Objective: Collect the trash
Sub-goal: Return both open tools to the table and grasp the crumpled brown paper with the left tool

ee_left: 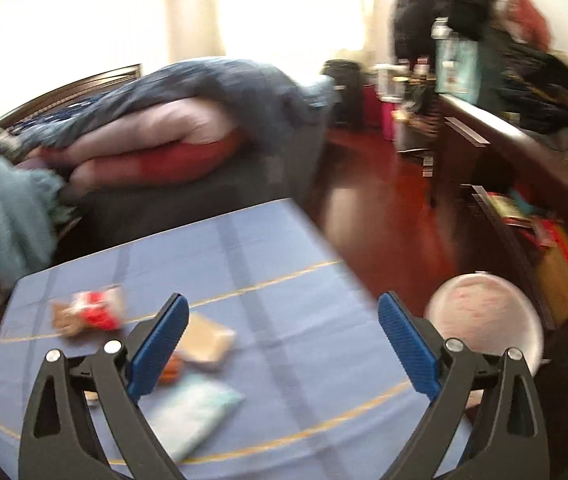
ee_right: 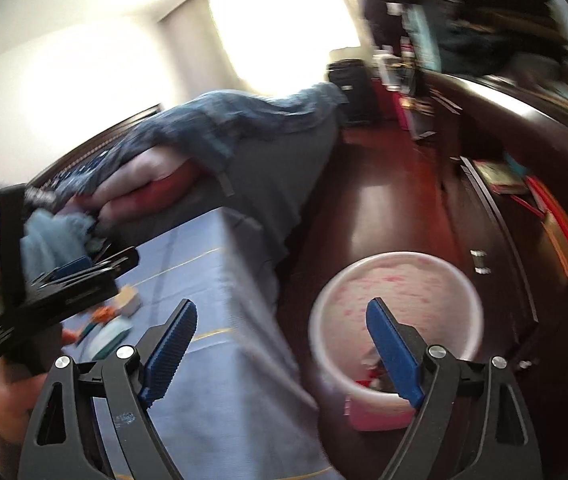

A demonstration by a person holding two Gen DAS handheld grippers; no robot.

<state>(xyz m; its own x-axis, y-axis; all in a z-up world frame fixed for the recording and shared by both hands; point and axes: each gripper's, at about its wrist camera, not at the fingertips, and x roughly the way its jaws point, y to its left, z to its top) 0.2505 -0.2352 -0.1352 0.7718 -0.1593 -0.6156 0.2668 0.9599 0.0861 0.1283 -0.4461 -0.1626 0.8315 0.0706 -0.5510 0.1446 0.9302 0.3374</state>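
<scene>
Left gripper [ee_left: 279, 320] jaws spread, holding nothing, above the table [ee_left: 284, 240]; wrappers [ee_left: 95, 310] and a tissue pack [ee_left: 191, 412] lie just beside. Right gripper [ee_right: 281, 324] jaws spread, empty, over the bin [ee_right: 398, 276] on the floor beside the table.

The near right part of the desk [ee_left: 292, 264] lies bare, open to a claw. On its left half a red wrapper [ee_left: 97, 310], a tan packet [ee_left: 207, 338] and a pale packet [ee_left: 193, 412] crowd together. Between desk edge and dark cabinet [ee_right: 524, 184] runs a strip of floor [ee_right: 384, 200], blocked near by the bin [ee_right: 398, 276].
</scene>
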